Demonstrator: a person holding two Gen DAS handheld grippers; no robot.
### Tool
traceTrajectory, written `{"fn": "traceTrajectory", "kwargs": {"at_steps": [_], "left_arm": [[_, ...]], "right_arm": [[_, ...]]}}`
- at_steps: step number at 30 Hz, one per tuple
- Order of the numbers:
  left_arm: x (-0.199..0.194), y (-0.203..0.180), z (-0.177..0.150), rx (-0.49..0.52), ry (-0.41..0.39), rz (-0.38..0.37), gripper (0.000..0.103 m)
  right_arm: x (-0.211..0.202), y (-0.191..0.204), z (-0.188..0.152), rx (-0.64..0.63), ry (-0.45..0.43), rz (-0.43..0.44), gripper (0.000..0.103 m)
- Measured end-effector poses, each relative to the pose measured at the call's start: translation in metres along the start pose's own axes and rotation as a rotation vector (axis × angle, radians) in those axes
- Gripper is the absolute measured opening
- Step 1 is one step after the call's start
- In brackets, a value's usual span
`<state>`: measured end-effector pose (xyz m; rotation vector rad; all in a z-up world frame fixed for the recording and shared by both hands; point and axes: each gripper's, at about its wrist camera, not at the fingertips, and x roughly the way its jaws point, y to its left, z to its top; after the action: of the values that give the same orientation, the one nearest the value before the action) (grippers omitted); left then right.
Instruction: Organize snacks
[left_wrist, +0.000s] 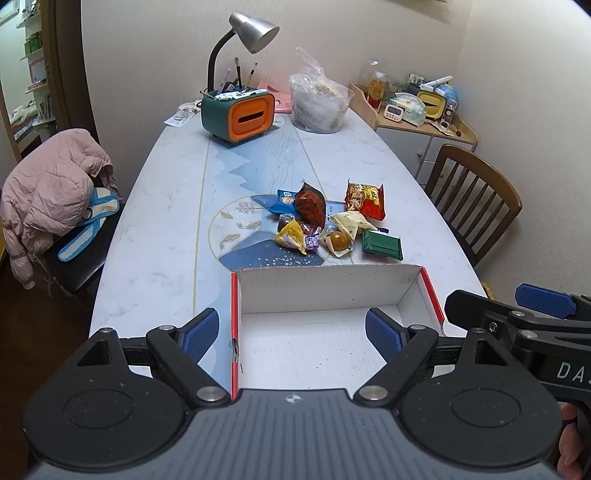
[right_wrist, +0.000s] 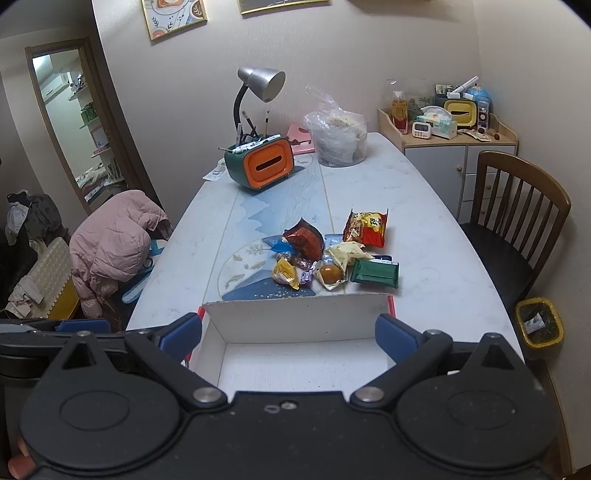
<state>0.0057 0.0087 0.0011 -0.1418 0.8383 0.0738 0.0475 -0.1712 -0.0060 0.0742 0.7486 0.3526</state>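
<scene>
Hovering side by side, left gripper (left_wrist: 291, 334) and right gripper (right_wrist: 288, 334) both have blue-padded fingers spread wide, gripping nothing. Below and between the fingers: shallow white cardboard box with red outer edges (left_wrist: 325, 284), nothing inside. Just beyond its far wall on the pale marbled surface (left_wrist: 155, 236), a loose pile of wrapped snacks (left_wrist: 325, 221): red crinkly packets, yellow wrapper, flat green pack, round orange piece in clear wrap.

Glossy foil/plastic snack wrappers (left_wrist: 325, 218); matt white cardboard box (left_wrist: 325, 284); smooth marble-look table (left_wrist: 159, 236); brushed-metal lamp shade (left_wrist: 255, 31); wooden chair (right_wrist: 517, 199).
</scene>
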Motion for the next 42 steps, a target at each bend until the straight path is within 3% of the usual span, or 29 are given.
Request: {"fn": "traceTrajectory", "kwargs": {"at_steps": [25, 35, 42], "left_arm": [[-0.008, -0.001, -0.003, 0.027, -0.013, -0.023, 0.087], [0.006, -0.005, 0.003, 0.03, 0.007, -0.028, 0.087], [0.024, -0.005, 0.023, 0.018, 0.002, 0.01, 0.087]], "right_arm": [[-0.011, 0.003, -0.011, 0.029, -0.026, -0.022, 0.101], [0.003, -0.004, -0.007, 0.036, 0.003, -0.032, 0.101], [0.023, -0.017, 0.006, 0.038, 0.033, -0.02, 0.101]]}}
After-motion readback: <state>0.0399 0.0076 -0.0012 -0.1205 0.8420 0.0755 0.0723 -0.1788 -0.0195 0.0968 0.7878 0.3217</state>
